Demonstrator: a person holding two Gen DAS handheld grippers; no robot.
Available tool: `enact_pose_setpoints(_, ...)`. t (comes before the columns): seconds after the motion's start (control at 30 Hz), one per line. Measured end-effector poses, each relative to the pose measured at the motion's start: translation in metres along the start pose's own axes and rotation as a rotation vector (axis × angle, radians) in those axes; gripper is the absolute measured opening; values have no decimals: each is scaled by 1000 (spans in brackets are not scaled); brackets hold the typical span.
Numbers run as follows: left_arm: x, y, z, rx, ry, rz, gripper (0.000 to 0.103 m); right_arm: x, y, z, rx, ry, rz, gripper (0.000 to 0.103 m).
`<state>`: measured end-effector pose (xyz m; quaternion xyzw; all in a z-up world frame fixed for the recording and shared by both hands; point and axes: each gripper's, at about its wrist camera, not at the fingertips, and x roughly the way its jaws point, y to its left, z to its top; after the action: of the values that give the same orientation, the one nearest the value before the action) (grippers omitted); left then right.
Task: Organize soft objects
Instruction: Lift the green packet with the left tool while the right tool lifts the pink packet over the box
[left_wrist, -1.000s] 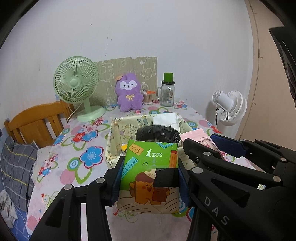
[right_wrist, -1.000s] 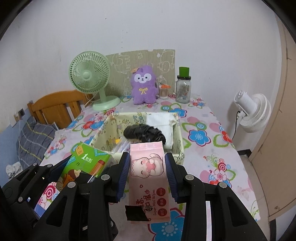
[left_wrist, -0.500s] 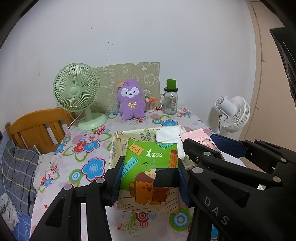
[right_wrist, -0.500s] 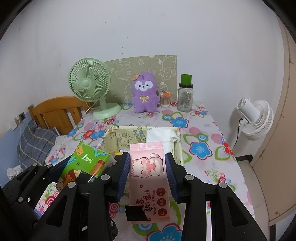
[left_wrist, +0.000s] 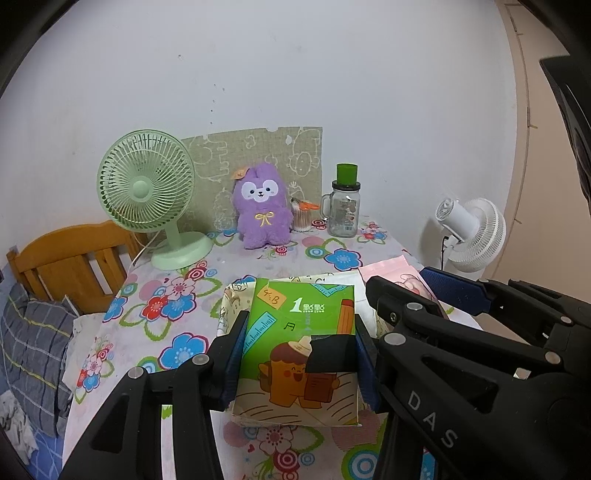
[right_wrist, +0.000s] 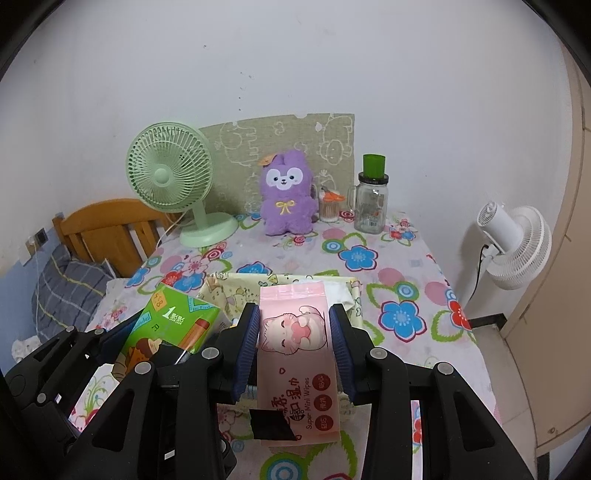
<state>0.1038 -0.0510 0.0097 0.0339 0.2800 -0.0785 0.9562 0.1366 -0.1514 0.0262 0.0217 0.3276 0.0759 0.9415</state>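
The left gripper (left_wrist: 300, 354) clamps a green tissue pack (left_wrist: 301, 347) printed with a white "1", Chinese characters and a cartoon figure, plus an orange sticker handwritten "4.B"; a strip of black tape crosses its front. The right gripper (right_wrist: 293, 347) grasps a pink wipes pack (right_wrist: 295, 354) showing a cat, red dots and the words "Super Mini Wipes", also with black tape at its near end. Both packs hang side by side above the near rim of a cloth basket (right_wrist: 236, 291) on the floral desk (right_wrist: 406, 295); "DAS" is moulded on the right gripper's arm in the left view. At the far edge stand a green fan (left_wrist: 147, 192) on the left, a purple plush (left_wrist: 260, 206) in the middle against a beige printed board (left_wrist: 258, 151), a small cup (left_wrist: 303, 218) and a green-lidded glass jar (left_wrist: 344, 206). A white fan (right_wrist: 517, 247) stands off the desk to the right, and a wooden bed frame (left_wrist: 70, 254) with a striped pillow (left_wrist: 29, 347) lies to the left. Compared with a second ago, both packs block more of the basket, whose black and white contents are now hidden, and the far items sit lower in view.
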Motion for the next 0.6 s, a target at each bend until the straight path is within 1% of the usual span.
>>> enact_pose_setpoints(0.6, 32, 9, 14, -21, 18, -7, 52, 35, -4, 18, 13, 20, 6, 42)
